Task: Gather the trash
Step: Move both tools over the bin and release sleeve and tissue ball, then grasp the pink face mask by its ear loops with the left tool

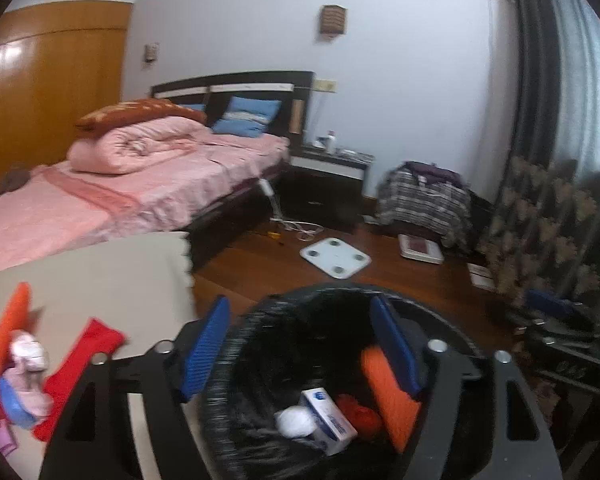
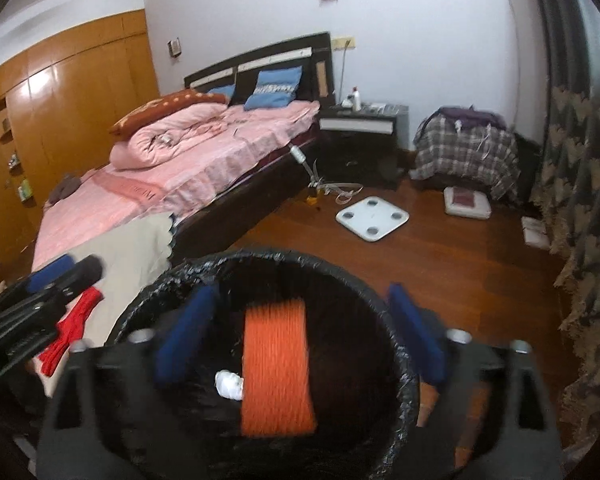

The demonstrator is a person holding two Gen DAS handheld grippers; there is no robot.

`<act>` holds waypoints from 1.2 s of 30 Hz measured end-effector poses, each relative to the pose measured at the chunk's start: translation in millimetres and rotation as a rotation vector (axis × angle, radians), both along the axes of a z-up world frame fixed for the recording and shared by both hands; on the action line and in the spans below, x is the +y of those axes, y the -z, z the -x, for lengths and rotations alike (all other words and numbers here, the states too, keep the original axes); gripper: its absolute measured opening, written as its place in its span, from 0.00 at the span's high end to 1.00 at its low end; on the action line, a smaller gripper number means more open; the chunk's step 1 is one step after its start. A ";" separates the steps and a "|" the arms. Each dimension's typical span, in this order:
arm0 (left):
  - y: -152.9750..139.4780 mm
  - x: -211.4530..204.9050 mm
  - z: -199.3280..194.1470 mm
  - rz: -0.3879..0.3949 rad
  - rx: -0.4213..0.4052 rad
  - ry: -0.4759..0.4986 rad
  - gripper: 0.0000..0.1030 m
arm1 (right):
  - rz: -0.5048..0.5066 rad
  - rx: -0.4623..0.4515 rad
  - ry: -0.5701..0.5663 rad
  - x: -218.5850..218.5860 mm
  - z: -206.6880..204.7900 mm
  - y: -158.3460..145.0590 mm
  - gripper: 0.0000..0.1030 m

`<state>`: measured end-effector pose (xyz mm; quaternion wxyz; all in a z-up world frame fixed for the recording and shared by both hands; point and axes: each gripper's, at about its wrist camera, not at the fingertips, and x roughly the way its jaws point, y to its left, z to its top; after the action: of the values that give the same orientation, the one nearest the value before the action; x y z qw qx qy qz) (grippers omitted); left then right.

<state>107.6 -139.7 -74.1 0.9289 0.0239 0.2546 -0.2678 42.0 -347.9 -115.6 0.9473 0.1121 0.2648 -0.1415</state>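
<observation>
A round bin (image 1: 236, 344) lined with a black bag stands right under both grippers. In it lie a white and blue box (image 1: 329, 420), a white paper wad (image 1: 295, 421) and something red (image 1: 360, 414). My left gripper (image 1: 300, 346) is open over the bin, with an orange piece (image 1: 386, 396) loose beside its right finger. My right gripper (image 2: 302, 336) is open wide. A blurred orange ribbed piece (image 2: 277, 368) hangs between its blue fingers (image 2: 188, 336) without touching either, above a white wad (image 2: 229, 384). More scraps lie on the beige table (image 1: 100, 272): an orange strip (image 1: 12, 320), red cloth (image 1: 86, 346), a pink item (image 1: 30, 360).
A bed with pink covers (image 1: 112, 188) stands behind the table. On the wooden floor are a white scale (image 1: 335, 258) and a white flat box (image 1: 420, 248). A dark nightstand (image 1: 328, 176) and a plaid-covered pile (image 1: 424, 200) stand at the wall. A patterned curtain (image 1: 548, 232) hangs at right.
</observation>
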 end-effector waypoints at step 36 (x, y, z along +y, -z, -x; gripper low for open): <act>56.7 304.6 5.4 -0.151 0.073 -0.668 0.12 | 0.040 0.042 -0.569 272.6 -106.9 6.3 0.05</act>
<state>102.2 164.9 -130.8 0.9512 -0.0017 0.3005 0.0699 148.8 -75.3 -121.9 0.9453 0.0118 0.3022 0.1224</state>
